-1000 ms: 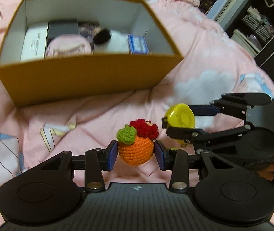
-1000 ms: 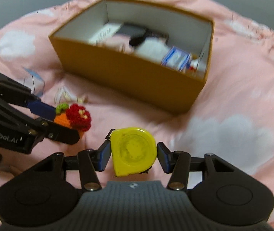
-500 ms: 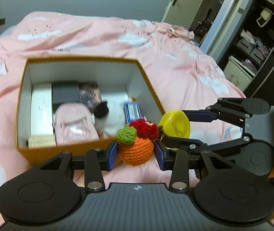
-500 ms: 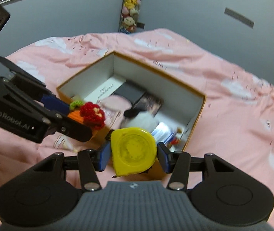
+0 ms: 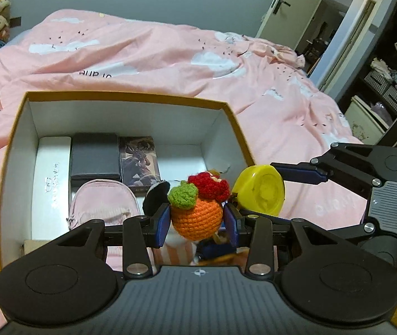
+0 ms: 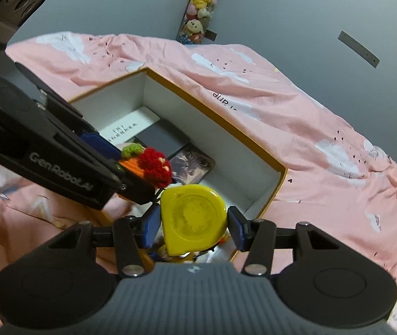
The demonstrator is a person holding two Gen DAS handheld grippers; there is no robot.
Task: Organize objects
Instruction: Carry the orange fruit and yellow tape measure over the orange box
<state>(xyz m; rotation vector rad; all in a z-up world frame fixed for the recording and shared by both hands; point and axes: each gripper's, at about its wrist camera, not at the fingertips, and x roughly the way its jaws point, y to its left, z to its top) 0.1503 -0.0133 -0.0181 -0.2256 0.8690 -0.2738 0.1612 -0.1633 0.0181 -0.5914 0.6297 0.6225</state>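
1. The pink bedspread [image 5: 156,55] lies under the open cardboard box [image 5: 17,136], the landmark here.
2. Inside the box, at its far end, a white box [image 5: 49,178], a black case [image 5: 95,156] and a picture card [image 5: 140,159] lie side by side; a pink pouch [image 5: 103,206] sits nearer.
3. The left gripper [image 5: 197,220] is clamped on a crocheted orange toy [image 5: 197,217], held above the box's near right part.
4. The right gripper [image 6: 194,223] grips a yellow tape measure [image 6: 193,217] over the box's right edge, just beside the toy.
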